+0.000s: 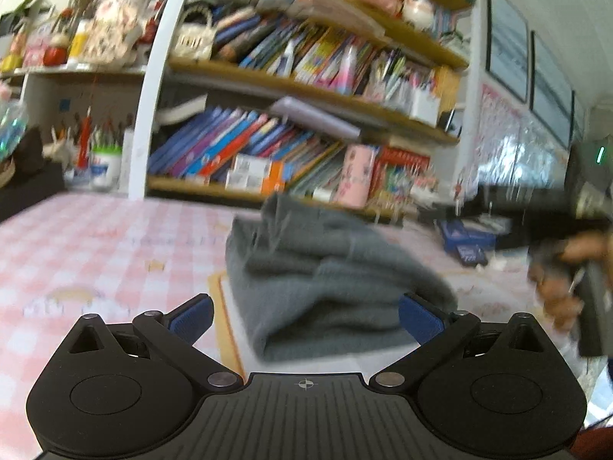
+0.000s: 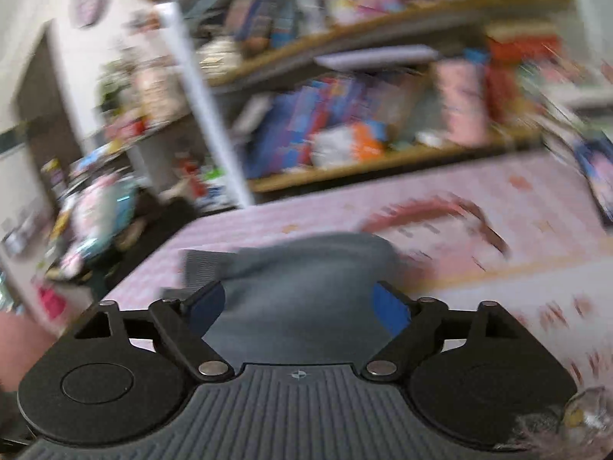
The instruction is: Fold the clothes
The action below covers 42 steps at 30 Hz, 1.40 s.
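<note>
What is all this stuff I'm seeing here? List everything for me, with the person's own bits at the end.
Folded garment: one, grey, bunched on the table ahead of both grippers.
Tablecloth: one, pink and white check, covers the table.
Mat: one, white with an orange border, under the garment.
Bookshelves: several wooden boards, packed with colourful books, behind the table.
Pen pot: one, white with a green rim, at the table's far left.
Pink tin: one, on the bottom shelf.
Framed pictures: at least two, dark frames, right wall.
Left gripper: black, blue pads, open.
Right gripper: black, blue pads, open, garment between the pads.
Hand: one, holding the right gripper's handle, blurred.
</note>
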Available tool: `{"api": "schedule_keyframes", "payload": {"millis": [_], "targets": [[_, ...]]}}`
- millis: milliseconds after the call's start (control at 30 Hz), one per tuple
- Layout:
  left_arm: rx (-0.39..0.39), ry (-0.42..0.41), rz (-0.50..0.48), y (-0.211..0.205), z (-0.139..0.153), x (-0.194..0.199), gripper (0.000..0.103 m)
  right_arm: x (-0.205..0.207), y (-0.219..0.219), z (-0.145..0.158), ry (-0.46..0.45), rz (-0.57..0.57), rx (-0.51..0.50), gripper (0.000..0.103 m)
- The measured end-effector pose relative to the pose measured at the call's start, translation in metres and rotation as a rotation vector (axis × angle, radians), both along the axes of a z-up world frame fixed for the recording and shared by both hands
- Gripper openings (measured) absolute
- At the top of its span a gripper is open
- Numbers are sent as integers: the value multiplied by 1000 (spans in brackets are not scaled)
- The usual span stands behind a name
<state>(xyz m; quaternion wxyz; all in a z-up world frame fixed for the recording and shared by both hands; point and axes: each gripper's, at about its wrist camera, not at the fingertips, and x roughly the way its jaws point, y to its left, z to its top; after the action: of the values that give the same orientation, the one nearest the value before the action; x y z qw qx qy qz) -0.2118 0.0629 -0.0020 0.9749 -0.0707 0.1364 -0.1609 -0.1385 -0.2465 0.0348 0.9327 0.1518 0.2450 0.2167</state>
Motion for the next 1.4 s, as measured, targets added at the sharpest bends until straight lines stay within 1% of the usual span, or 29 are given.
{"api": "schedule_keyframes", "payload": {"millis": [67, 167, 367, 500, 600, 633, 667, 767, 800, 833, 867, 900, 933, 967, 1000, 1067, 1133, 1233, 1333, 1400], "targets": [[-19, -5, 16, 3, 8, 8, 103, 5, -14, -13, 53, -51, 31, 86], [-64, 20, 46, 9, 15, 27, 103, 7, -27, -30, 103, -73, 78, 88], [-168, 109, 53, 17, 15, 71, 103, 10, -32, -54, 160, -51, 135, 89], [-195, 176, 57, 15, 10, 95, 101, 13, -33, -60, 172, -32, 167, 90], [-226, 216, 26, 11, 6, 103, 93, 13, -35, -63, 175, -24, 184, 90], [-237, 229, 15, 9, 5, 105, 89, 13, -35, -63, 175, -22, 188, 90], [-239, 233, 0, 6, 5, 105, 86, 13, -35, -64, 175, -21, 191, 90], [-210, 203, -12, -4, 11, 98, 79, 13, -36, -66, 176, -17, 202, 91], [-208, 193, -6, -4, 13, 96, 72, 13, -36, -66, 176, -15, 204, 91], [-206, 183, 1, -5, 15, 94, 61, 14, -36, -66, 174, -14, 204, 92], [-214, 178, 13, -3, 17, 93, 54, 13, -36, -66, 172, -12, 203, 92], [-224, 175, 26, 0, 18, 92, 40, 13, -36, -67, 170, -12, 201, 92], [-233, 172, 39, 2, 19, 91, 31, 13, -35, -67, 167, -11, 198, 92], [-237, 168, 44, 4, 21, 91, 26, 13, -35, -67, 165, -10, 196, 92], [-237, 161, 44, 5, 22, 90, 16, 12, -35, -67, 163, -10, 193, 93], [-236, 126, 23, 4, 27, 85, 7, 12, -34, -67, 161, -10, 189, 93], [-236, 89, -2, 3, 34, 80, 0, 12, -33, -67, 161, -8, 185, 93], [-241, -8, -23, 6, 48, 64, 0, 11, -33, -67, 164, -4, 187, 93], [-253, 23, 27, 20, 42, 66, 0, 10, -32, -66, 165, 3, 189, 93], [-283, 116, 72, 32, 23, 74, 0, 10, -31, -66, 165, 9, 191, 93]]}}
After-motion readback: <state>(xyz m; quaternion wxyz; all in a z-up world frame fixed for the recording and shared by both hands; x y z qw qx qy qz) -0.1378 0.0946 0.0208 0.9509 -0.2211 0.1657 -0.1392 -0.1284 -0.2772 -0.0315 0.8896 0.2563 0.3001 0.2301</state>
